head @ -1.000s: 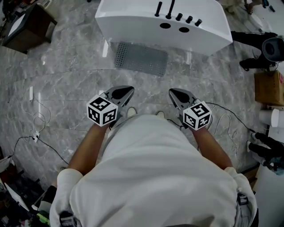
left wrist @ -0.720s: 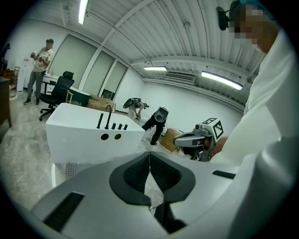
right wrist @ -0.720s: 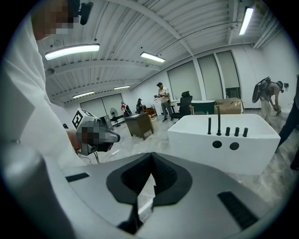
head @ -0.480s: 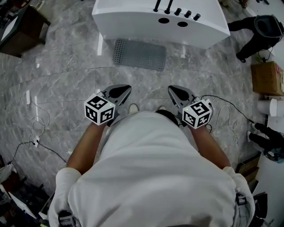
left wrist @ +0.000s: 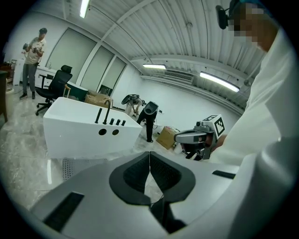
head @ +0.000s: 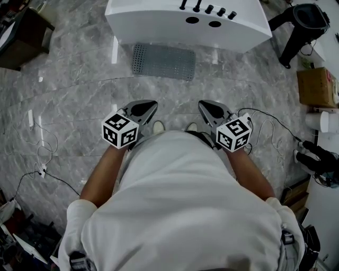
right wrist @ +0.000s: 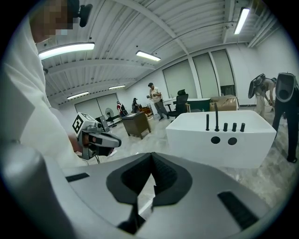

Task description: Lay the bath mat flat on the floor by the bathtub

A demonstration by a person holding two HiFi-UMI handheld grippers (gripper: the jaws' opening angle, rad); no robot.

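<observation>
Rubber or soft plastic is my guess for the grey perforated rectangular bath mat (head: 162, 61). It has rounded corners and a dense grid of small holes or nubs, and it looks thin. I expect it to be light, floppy and in no way fragile. It would drape and fold if lifted by one point, and it may cling a little to polished stone.

It lies flat on the grey veined marble floor (head: 74, 106), with one long edge just beside the white glossy bathtub (head: 159, 26). The tub is smooth and hard, with rounded ends and a row of black tap fittings (head: 204, 7) on its top.

If it needs shifting, I would pinch the two near corners, one in each hand, so it hangs evenly. Dragging is better than lifting it high, and I would avoid the middle, where it would buckle.

The left hand-held gripper (head: 151, 105) and the right hand-held gripper (head: 204, 105) hover near my waist, well apart from the mat. In the left gripper view the ribbed dark pads are pressed together on nothing (left wrist: 149, 161), and the right gripper view shows the same (right wrist: 151, 161).

Judging by how it lies, the mat looks placed.
</observation>
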